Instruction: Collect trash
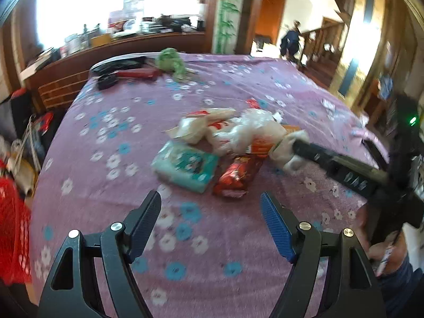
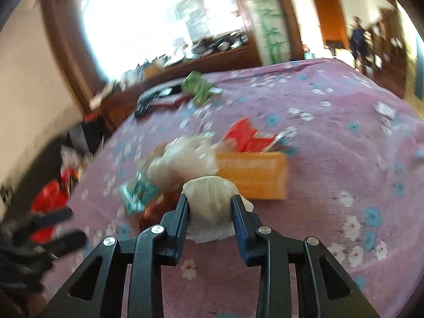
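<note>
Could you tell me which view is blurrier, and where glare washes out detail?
Right wrist view: heavy motion smear over the trash pile, though the right gripper stays sharp. Left wrist view: milder blur. The window is blown out white in both.

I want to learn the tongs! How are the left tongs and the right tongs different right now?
The left tongs stand wide open with nothing between them; the right tongs are squeezed on a crumpled white tissue. Left hovers short of the trash pile; right is at it. Both are black, over the purple flowered bedspread.

Blown-out daylight from the window [image 1: 119, 2], fisheye-curved dark corners, heavy motion blur in right view.
</note>
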{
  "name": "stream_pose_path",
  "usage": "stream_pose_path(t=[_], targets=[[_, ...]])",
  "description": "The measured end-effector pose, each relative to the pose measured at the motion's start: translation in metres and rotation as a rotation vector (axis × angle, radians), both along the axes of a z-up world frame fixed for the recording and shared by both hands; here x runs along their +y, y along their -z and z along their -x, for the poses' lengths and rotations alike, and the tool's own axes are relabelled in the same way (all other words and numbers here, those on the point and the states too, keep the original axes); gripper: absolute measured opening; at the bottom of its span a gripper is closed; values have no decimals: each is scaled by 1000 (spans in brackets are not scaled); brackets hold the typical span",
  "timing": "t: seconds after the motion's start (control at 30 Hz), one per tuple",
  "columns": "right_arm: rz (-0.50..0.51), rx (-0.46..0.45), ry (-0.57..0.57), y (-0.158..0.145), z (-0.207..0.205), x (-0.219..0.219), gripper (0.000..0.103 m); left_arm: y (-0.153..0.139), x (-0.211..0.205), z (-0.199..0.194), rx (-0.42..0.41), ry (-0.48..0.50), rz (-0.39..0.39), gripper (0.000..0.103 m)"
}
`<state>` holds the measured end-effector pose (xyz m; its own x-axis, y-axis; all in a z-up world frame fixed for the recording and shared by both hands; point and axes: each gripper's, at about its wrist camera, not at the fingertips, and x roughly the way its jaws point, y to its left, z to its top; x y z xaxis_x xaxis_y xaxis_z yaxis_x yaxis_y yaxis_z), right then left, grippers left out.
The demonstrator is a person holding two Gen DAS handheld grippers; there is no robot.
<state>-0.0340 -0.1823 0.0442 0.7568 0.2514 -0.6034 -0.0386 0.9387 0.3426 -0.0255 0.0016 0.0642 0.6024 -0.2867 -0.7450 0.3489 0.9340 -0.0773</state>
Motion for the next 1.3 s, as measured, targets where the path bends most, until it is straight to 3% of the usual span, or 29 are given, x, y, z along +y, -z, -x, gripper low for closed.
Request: stream_pose_path(t=[0.17,0.23,0.3,0.33,0.43,0.53,0.6,0.67,0.8,0.9,1.3], targets=[[-66,1,85,-1,1,-22,34,15,-40,-19,18,98,-66,75],[-86,8,90,0,0,-26,34,21,-52,-24,28,126,-84,70],[-92,11,92,0,-1,-28,34,30,-65,-28,50,161,-110,54],[-97,10,91,0,0,-28,34,33,-70,-30,56,169,-122,52],[-100,7,79,0,0,-28,34,42,-76,-36,51,152,-170,51],[-96,1,70,-1,1,-27,34,49,-74,-46,64,130,-158,50],[-90,-1,65,-1,1,-25,34,53,-73,-49,66,119,-149,40],[-87,0,60,0,2,-24,34,54,-72,-50,48,107,-152,36],[-73,-2,54,-1,1,-21,34,52,-65,-46,39,87,-102,34],[-64,-5,48,-1,2,-18,34,48,-55,-38,45,78,-49,27],[19,-73,-54,-11,10,10,34,31,-2,1,-30,-21,149,27]])
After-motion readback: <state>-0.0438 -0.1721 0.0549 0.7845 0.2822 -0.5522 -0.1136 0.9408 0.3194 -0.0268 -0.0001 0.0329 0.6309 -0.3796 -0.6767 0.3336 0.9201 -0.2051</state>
